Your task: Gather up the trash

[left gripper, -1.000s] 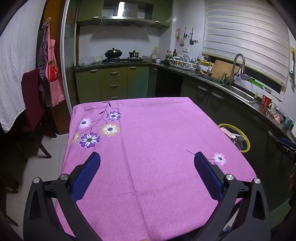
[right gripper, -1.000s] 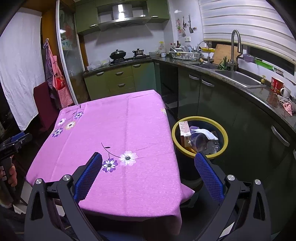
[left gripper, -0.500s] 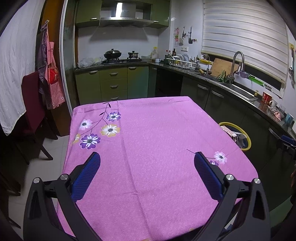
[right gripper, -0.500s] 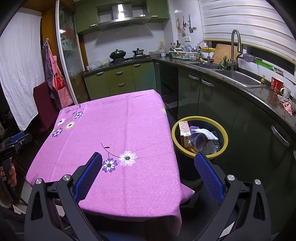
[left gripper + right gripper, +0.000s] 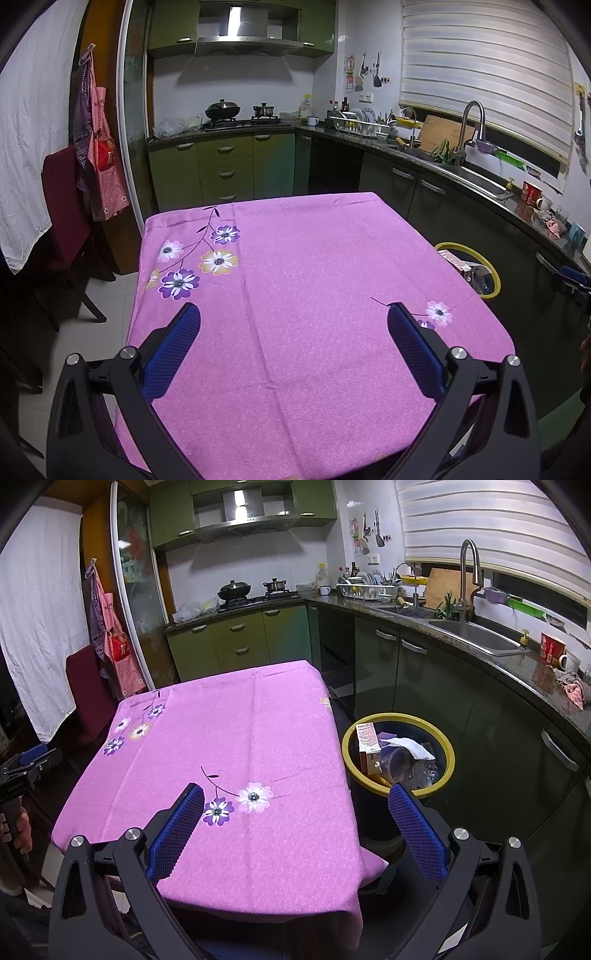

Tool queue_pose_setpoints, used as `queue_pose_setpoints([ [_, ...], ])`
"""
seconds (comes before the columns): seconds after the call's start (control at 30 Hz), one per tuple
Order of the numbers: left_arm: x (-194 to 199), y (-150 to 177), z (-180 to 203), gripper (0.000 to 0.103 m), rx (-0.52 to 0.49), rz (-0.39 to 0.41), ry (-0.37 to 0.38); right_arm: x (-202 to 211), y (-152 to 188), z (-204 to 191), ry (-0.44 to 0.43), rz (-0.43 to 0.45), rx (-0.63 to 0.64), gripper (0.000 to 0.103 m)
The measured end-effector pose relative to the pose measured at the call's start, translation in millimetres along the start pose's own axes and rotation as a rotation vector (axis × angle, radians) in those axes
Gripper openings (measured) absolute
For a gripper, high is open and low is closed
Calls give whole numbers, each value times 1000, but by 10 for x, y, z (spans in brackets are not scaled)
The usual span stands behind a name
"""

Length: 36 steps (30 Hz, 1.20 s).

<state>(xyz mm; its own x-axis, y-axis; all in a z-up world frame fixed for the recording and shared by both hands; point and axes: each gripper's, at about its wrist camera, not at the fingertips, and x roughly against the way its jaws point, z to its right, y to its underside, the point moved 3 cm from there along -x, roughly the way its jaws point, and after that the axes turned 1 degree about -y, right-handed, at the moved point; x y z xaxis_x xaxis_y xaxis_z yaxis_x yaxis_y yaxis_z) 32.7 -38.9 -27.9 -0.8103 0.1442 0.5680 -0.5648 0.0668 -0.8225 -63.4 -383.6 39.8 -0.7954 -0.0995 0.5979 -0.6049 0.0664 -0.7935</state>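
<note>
A dark bin with a yellow rim point(image 5: 448, 746) stands on the floor right of the table. It holds a carton point(image 5: 367, 746), a white crumpled paper point(image 5: 408, 746) and a clear plastic cup point(image 5: 400, 762). In the left wrist view the bin's rim point(image 5: 493, 271) shows past the table's right edge. My left gripper point(image 5: 293, 317) is open and empty above the near half of the pink flowered tablecloth point(image 5: 295, 280). My right gripper point(image 5: 295, 799) is open and empty over the table's near right corner, left of the bin.
Dark cabinets and a counter with a sink point(image 5: 476, 637) run along the right. A dark red chair point(image 5: 64, 206) stands left of the table. Green cabinets and a stove point(image 5: 236, 122) lie at the back. The left gripper shows at the left edge of the right wrist view point(image 5: 26, 766).
Both grippers stay open and empty. The left wrist view has shifted slightly, so the table and bin sit a little further right. The right wrist view is almost unchanged.
</note>
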Motion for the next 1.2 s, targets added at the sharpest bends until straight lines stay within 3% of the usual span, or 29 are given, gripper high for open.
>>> queue_pose_setpoints([
  [1.2,-39,-11,14,97,-31,-21,13,11,-23,-24,-1,4,-13,99],
])
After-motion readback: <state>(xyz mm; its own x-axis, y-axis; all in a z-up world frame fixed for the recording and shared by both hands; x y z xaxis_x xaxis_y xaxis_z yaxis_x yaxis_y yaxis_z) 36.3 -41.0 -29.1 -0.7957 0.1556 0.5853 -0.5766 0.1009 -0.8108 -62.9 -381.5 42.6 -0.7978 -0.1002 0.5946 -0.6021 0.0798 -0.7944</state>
